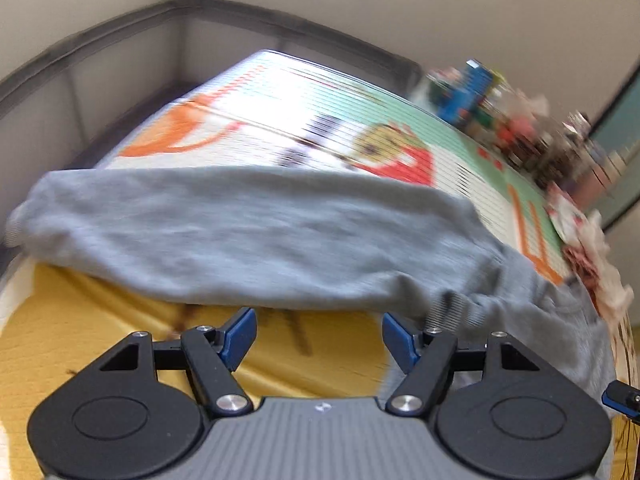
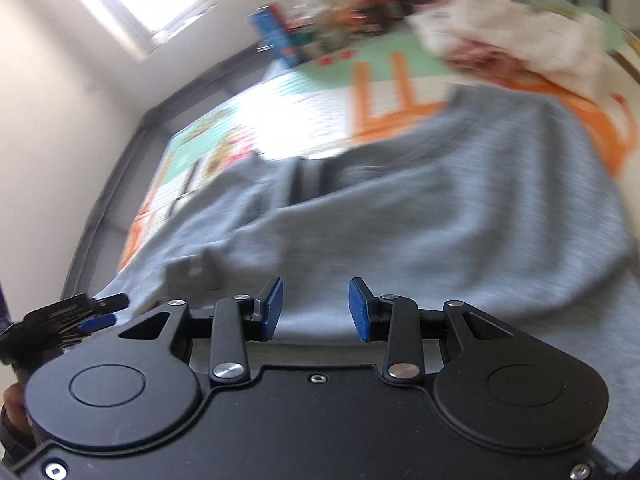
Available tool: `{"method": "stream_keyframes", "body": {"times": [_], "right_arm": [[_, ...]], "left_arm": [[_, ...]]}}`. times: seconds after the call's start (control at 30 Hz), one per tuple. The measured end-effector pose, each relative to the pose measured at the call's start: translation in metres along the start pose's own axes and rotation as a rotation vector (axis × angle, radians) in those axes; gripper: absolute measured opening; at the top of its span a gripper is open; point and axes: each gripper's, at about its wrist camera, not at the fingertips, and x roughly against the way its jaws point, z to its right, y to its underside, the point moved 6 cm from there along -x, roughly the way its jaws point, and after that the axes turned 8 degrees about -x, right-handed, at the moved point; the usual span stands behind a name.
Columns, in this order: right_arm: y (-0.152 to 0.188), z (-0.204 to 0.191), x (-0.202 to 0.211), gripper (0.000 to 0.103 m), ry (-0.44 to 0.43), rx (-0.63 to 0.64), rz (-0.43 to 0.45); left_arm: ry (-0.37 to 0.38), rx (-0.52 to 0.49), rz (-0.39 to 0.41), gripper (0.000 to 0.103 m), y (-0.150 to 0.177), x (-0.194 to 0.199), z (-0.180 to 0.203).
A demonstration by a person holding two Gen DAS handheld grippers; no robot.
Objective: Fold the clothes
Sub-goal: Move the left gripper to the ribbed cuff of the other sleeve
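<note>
The grey sweatshirt (image 2: pixel 420 208) lies spread on the patterned play mat (image 1: pixel 280 92), its near edge over a yellow cloth (image 1: pixel 100 360) in the left wrist view. It reads as thick, soft knit: light, limp, likely to sag and crease when lifted, not slippery. The left gripper (image 1: pixel 319 340) stands wide open just short of the sweatshirt's hem, holding nothing. The right gripper (image 2: pixel 316 308) is partly open above the grey fabric, also empty. Best holds look to be the ribbed cuff (image 1: pixel 448 308) or hem corners, pinched through both layers.
</note>
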Motion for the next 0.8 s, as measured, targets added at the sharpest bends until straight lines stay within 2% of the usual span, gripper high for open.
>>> {"method": "stream_keyframes", "body": {"times": [0.27, 0.47, 0.6, 0.73, 0.8], "right_arm": [[0.011, -0.107, -0.052, 0.034, -0.044, 0.148, -0.047], [0.021, -0.163, -0.098, 0.034, -0.05, 0.205, -0.08], [0.024, -0.183, -0.122, 0.034, -0.035, 0.231, -0.075], [0.022, -0.189, -0.139, 0.026, -0.013, 0.228, -0.047], [0.02, -0.185, -0.145, 0.014, -0.012, 0.204, -0.041]], "left_arm": [[-0.087, 0.112, 0.037, 0.072, -0.004, 0.016, -0.099], [-0.144, 0.155, 0.054, 0.073, -0.005, 0.023, -0.155], [-0.177, 0.171, 0.058, 0.073, -0.004, 0.021, -0.189], [-0.184, 0.182, 0.074, 0.073, -0.006, 0.018, -0.219], [-0.181, 0.187, 0.085, 0.073, -0.008, 0.016, -0.233]]}}
